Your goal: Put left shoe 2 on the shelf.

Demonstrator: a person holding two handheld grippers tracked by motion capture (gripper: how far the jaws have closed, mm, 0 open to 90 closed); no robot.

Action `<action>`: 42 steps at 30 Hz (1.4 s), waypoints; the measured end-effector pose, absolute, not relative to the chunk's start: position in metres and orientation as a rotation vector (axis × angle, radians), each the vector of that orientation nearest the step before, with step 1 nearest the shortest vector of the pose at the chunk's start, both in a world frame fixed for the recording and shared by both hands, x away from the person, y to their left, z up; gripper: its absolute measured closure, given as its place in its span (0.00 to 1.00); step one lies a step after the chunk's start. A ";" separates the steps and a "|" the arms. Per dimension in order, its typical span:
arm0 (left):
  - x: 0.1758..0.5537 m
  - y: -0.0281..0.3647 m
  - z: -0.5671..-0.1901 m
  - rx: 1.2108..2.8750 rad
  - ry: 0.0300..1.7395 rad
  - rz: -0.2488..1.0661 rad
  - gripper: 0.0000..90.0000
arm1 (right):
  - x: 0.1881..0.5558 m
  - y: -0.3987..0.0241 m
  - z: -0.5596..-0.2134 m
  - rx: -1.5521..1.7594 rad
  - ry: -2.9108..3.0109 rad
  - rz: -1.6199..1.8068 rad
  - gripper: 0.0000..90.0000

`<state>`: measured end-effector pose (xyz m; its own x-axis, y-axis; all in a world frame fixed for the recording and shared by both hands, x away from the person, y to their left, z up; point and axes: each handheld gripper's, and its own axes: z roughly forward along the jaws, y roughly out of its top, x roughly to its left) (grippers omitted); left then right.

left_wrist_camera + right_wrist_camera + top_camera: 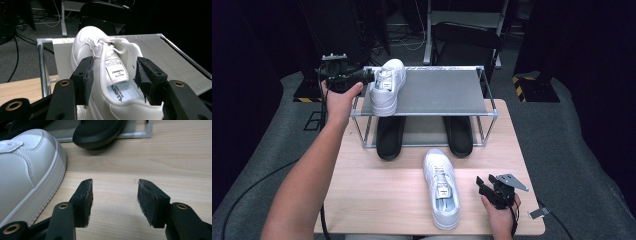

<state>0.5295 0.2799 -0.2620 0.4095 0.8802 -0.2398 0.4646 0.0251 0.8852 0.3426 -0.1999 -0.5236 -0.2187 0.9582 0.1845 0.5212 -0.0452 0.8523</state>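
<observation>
A white sneaker (387,87) lies on the top shelf of a metal shoe rack (437,92), toe pointing away from me. My left gripper (367,77) reaches in from the left at its heel. In the left gripper view the sneaker (92,42) has its heel collar between the jaws of the left gripper (113,75); a small gap shows at the right pad, so the gripper is open. A second white sneaker (442,187) lies on the wooden table near the front edge. My right gripper (482,186) stands open just right of it, nothing between its jaws (115,192), with that sneaker (25,170) beside it.
Two black shoes (389,137) (460,135) sit on the rack's lower level, their toes sticking out onto the table (377,190). One black toe (100,131) lies ahead of the right gripper. A dark chair stands behind the rack.
</observation>
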 end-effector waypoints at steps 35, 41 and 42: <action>0.447 0.316 -0.321 1.628 1.184 0.457 0.54 | 0.341 -0.194 -0.521 1.534 1.765 1.190 0.51; 0.430 0.308 -0.338 1.640 1.152 0.438 0.54 | 0.337 -0.192 -0.516 1.518 1.745 1.219 0.51; 0.426 0.304 -0.345 1.665 1.147 0.442 0.54 | 0.337 -0.191 -0.514 1.505 1.744 1.226 0.51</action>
<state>0.4258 0.3038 -0.3446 0.4784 0.8468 -0.2326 0.4717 -0.0244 0.8814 0.3367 -0.1913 -0.5142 -0.2428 0.9558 0.1657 0.4793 -0.0302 0.8771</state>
